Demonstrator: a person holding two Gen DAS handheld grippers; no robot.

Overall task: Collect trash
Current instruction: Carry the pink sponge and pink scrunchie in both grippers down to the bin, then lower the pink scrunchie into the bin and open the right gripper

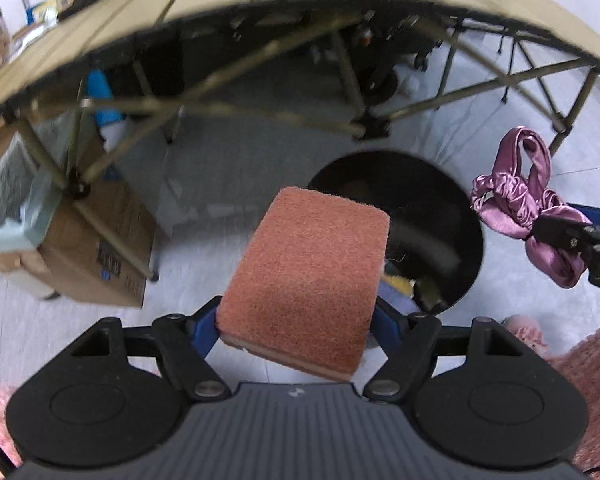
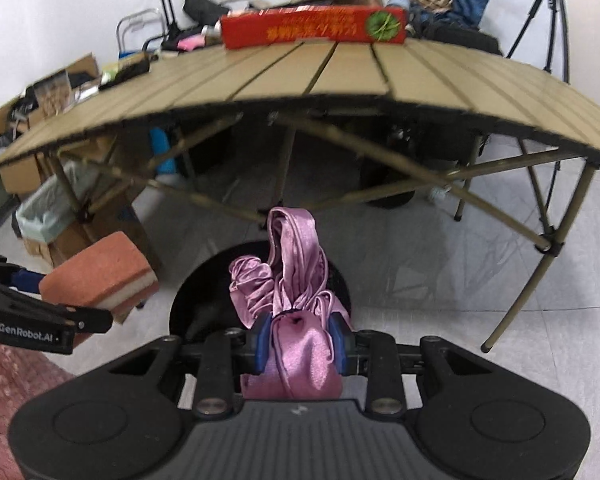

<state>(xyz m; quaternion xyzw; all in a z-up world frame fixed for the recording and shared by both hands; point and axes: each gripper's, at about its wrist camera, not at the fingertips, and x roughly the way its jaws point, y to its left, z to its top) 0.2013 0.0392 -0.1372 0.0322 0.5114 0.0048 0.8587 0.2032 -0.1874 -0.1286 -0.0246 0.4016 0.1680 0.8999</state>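
A: How far along is the trash collection?

B: Partway, I'd judge. 2 pieces are picked up but neither is dropped. The round black bin (image 1: 432, 216) on the floor already has some scraps at its bottom, yellow and blue among them.

A: What does each hand carry?

B: The left tongs (image 1: 296, 320) are clamped on a rectangular terracotta-topped scouring sponge with a pale underside (image 1: 312, 280). The right tongs (image 2: 302, 344) are clamped on a crumpled mauve satin cloth (image 2: 296, 292).

A: Where are they relative to the bin?

B: The sponge juts forward from its tongs, its far end overlapping the bin's near-left rim. The cloth spills up from its tongs, in line with the opening.

A: What's left?

B: Both releases. On the slatted tan folding table (image 2: 340, 76), a long red box (image 2: 314, 26) remains.
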